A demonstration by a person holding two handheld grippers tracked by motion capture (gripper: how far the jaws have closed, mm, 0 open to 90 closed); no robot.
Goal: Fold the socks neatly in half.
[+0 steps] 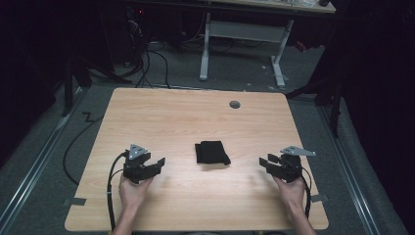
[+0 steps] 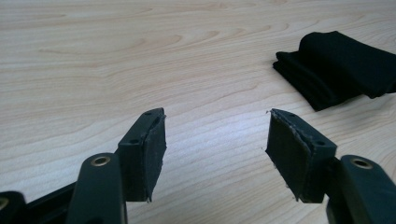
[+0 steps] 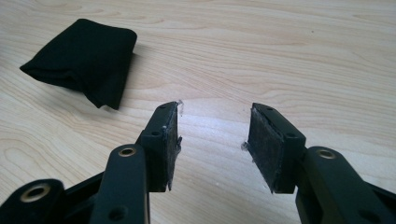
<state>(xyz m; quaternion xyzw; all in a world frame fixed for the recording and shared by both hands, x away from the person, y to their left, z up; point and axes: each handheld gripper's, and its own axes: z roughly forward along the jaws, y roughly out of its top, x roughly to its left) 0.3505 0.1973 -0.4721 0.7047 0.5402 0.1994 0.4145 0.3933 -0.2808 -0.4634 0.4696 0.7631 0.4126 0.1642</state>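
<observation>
A folded black cloth [image 1: 212, 152] lies flat near the middle of the wooden table [image 1: 195, 117]. My left gripper [image 1: 157, 163] hovers low over the table to the cloth's left, jaws open with nothing between them. In the left gripper view the cloth [image 2: 338, 65] sits at the upper right, beyond the open left gripper [image 2: 215, 142]. My right gripper [image 1: 265, 162] is on the cloth's right side, also open and empty. In the right gripper view the cloth [image 3: 84, 58] lies at the upper left, apart from the right gripper [image 3: 212, 140].
A grey round grommet [image 1: 235, 104] is set in the table near its far edge. Beyond the table stand a white desk frame [image 1: 242, 46] and loose cables [image 1: 151, 68] on the floor. Bits of tape [image 1: 74, 201] mark the near corners.
</observation>
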